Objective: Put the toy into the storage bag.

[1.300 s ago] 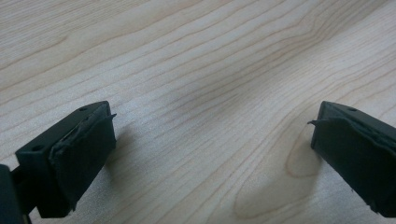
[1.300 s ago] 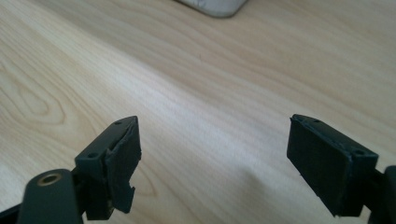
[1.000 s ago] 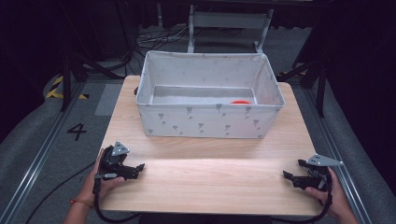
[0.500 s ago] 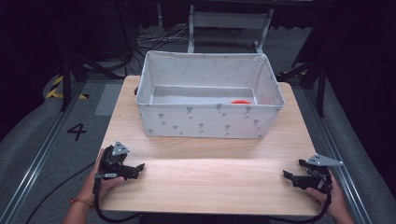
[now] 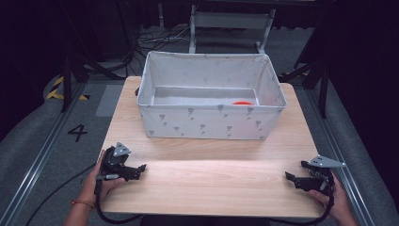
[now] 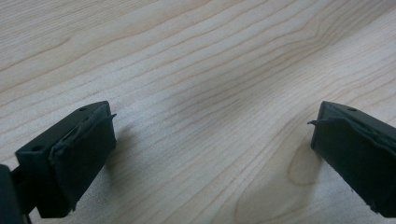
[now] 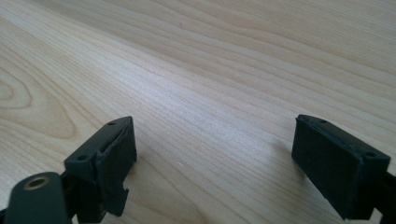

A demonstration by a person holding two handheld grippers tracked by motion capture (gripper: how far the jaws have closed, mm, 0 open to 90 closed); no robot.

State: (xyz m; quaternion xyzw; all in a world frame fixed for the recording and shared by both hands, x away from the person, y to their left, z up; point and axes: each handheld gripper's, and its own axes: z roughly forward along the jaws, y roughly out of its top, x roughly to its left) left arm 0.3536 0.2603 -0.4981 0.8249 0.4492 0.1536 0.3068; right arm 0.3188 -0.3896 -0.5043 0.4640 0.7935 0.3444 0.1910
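My left gripper (image 5: 140,168) rests on the wooden table (image 5: 211,174) near its front left corner, held by a hand, jaws pointing right. In the left gripper view its jaws (image 6: 210,140) stand wide apart over bare wood, nothing between them. At the front right corner my right gripper (image 5: 288,176) lies in the other hand, jaws pointing left. The right gripper view has its jaws (image 7: 215,154) open, with only wood grain between. A grey fabric box (image 5: 211,120) stands at the table's far half, with a red-orange object (image 5: 243,102) partly visible on its floor at the right.
Dark floor, metal rails and cables surround the table. A metal frame (image 5: 230,21) stands behind the box. A floor mark "4" (image 5: 77,133) lies to the left. Open wood lies between the two grippers, in front of the box.
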